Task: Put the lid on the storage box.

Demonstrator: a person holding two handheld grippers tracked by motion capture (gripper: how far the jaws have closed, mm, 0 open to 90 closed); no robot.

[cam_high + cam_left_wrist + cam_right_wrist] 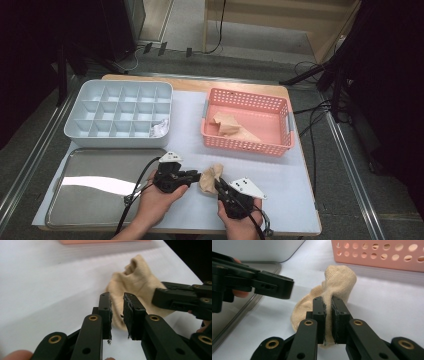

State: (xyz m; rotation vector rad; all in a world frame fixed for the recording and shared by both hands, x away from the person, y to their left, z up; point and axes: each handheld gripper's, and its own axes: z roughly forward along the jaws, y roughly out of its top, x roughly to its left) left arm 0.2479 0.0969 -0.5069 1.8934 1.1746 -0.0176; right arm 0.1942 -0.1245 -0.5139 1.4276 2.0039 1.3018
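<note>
Looking down from the high view, a beige sock (211,177) lies on the desk (280,175) before the pink basket (247,142); the left tool (117,312) stands narrowly parted, gripping nothing, while the right tool (328,308) pinches it, likely calling for a fresh left-side grasp to fold.

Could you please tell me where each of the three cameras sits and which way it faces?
High view: above the person's side, looking forward and down at the table; both hands and grippers enter from below.
Left gripper view: rides the left gripper, jaws slightly apart, facing the beige sock.
Right gripper view: rides the right gripper, clamped on the sock.
All three share the sock and pink basket.
</note>
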